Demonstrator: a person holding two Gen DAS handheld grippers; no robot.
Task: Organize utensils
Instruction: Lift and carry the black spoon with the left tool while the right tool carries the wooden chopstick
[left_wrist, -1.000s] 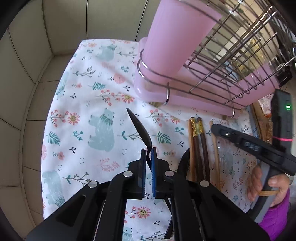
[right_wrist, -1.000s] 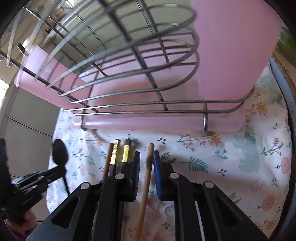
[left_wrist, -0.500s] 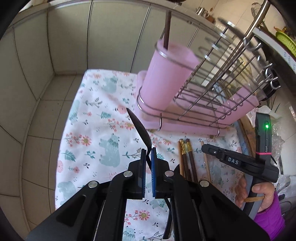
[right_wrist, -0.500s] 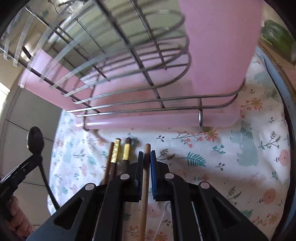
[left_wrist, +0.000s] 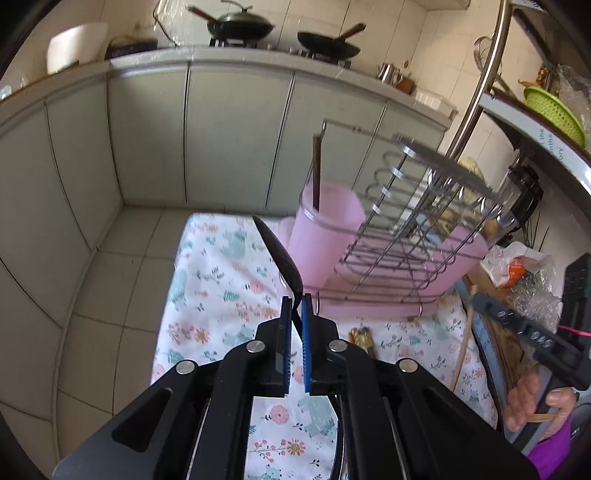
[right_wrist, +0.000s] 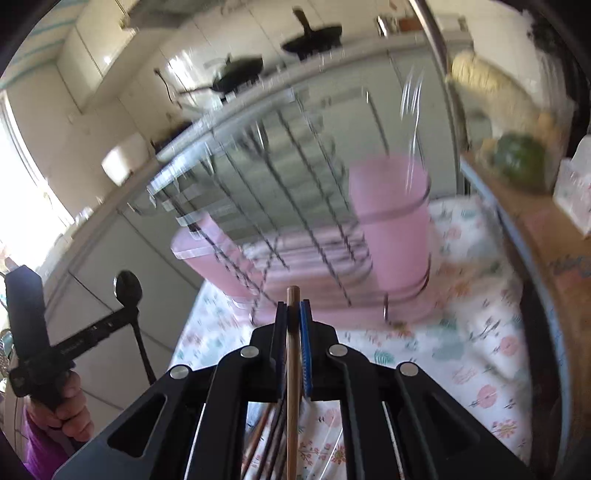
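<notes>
My left gripper (left_wrist: 294, 301) is shut on a black spoon (left_wrist: 277, 254), bowl end up, held above the floral cloth (left_wrist: 214, 280). It also shows in the right wrist view (right_wrist: 127, 288). My right gripper (right_wrist: 292, 304) is shut on a light wooden chopstick (right_wrist: 292, 354), lifted off the cloth; it shows in the left wrist view (left_wrist: 463, 339). Ahead stands a wire dish rack (left_wrist: 413, 221) with a pink utensil cup (left_wrist: 325, 229) that holds one dark stick (left_wrist: 317, 173). Dark chopsticks (left_wrist: 360, 338) lie on the cloth below the rack.
The rack sits on a pink drip tray (left_wrist: 373, 291). Grey cabinets (left_wrist: 236, 136) and a counter with two black pans (left_wrist: 240, 26) are behind. A metal shelf with a green basket (left_wrist: 554, 114) is at right. Bags (left_wrist: 517, 266) lie beside the cloth.
Both grippers have risen and tilted up, so the kitchen behind comes into view. My right gripper closed on the wooden chopstick and lifted it. The left still holds the spoon.
</notes>
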